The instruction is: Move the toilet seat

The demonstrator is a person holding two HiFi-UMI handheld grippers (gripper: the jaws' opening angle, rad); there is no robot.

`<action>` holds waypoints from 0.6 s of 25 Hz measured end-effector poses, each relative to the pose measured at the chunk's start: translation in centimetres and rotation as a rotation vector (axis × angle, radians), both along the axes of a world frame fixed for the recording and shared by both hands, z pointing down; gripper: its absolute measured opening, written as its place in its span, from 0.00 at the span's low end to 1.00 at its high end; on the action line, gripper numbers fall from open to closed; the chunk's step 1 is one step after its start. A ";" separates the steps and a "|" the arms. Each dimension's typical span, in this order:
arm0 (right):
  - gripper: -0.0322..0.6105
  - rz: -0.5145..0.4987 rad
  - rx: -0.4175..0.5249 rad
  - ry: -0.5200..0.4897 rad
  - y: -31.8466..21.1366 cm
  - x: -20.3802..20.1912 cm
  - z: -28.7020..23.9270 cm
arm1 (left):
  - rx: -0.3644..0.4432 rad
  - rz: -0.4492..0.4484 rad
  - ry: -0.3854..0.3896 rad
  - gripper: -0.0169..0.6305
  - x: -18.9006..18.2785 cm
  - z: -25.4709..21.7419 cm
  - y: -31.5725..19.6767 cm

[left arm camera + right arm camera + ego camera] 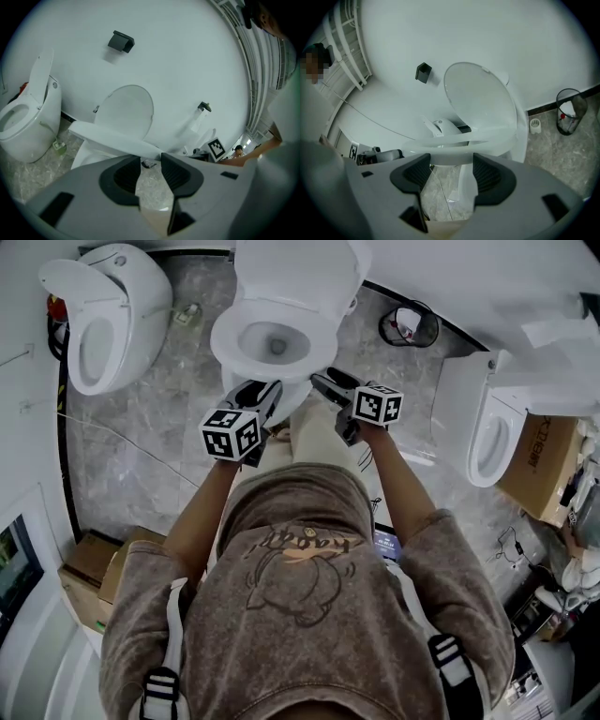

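At 12 o'clock from the person, the toilet seat (117, 138) is half-raised on the unclamped, parted fingers (490, 176) of left gripper (265, 390) and right gripper (328, 382), probably to get tipped toward the lid (126, 110).

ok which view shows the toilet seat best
The head view: the toilet seat shows from above as a whole ring. The left gripper view catches it edge-on as a white slab past the jaws; the right gripper view shows only its blurred front arc.
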State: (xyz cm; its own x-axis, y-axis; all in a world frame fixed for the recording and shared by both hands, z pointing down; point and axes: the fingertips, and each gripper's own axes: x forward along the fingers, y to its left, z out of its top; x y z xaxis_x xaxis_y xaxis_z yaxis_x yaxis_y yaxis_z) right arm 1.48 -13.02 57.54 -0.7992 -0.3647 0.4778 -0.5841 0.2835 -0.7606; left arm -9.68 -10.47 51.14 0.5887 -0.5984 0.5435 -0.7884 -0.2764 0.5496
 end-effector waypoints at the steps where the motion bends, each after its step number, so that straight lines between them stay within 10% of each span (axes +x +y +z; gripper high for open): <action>1: 0.49 0.002 0.002 -0.002 -0.3 0.0 -0.2 | 0.005 -0.001 0.002 0.25 0.1 -0.2 -0.4; 15: 0.49 0.033 0.014 0.012 -3.3 0.8 -2.0 | 0.041 0.001 0.000 0.26 0.9 -2.0 -4.0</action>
State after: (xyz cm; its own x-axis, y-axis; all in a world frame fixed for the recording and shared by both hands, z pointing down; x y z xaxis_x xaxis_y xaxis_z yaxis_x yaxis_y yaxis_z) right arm 2.25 -16.35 55.56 -0.7807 -0.3975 0.4822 -0.6026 0.2746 -0.7493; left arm -8.73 -14.50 49.09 0.5891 -0.6198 0.5184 -0.7882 -0.2997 0.5375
